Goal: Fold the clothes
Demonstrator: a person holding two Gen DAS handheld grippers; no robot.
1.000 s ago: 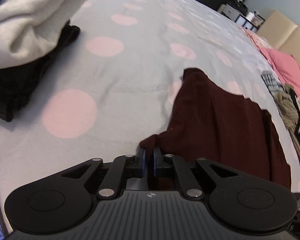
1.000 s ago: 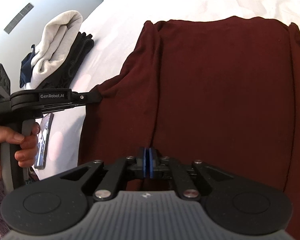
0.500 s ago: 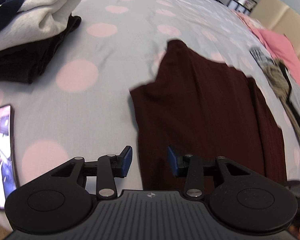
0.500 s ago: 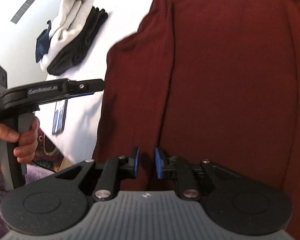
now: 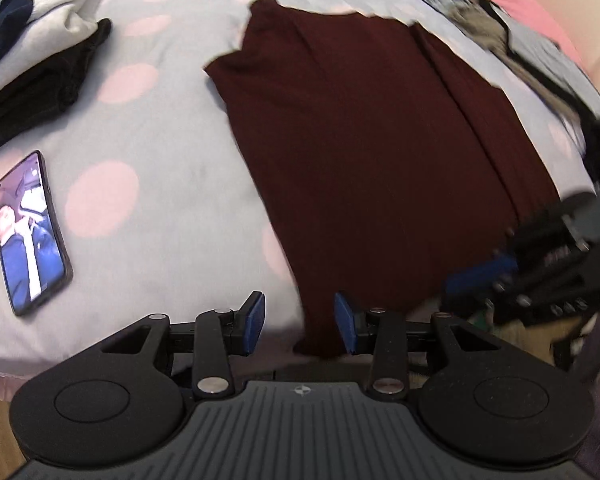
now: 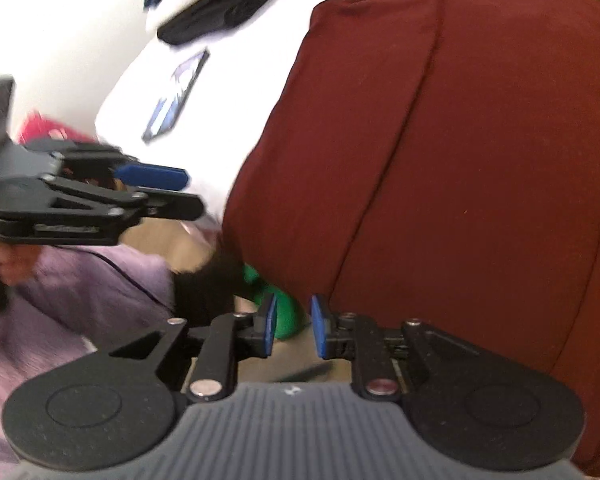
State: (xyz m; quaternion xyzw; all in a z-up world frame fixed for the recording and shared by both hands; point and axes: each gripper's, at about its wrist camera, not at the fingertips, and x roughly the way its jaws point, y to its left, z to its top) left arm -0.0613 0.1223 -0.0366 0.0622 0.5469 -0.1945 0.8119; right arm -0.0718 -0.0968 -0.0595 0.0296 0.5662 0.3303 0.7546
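Maroon garment [image 5: 372,152] lies flat on the polka-dot bed [image 5: 148,168], a phone [image 5: 30,232] to its left. Left claw [image 5: 299,322] and right claw [image 6: 293,326] both stand parted (nothing gripped) at the garment's near edge.

A plain dark maroon knit garment [image 5: 372,152] lies ahead of the black left gripper [image 5: 299,322] with blue pads, on a pale grey bedsheet with pink polka dots [image 5: 140,128]. To its left lies a black-framed phone [image 5: 30,232] showing blue and white, beyond it a folded black-and-cream clothes stack [image 5: 40,52]. Far right lies pink fabric [image 5: 520,4].
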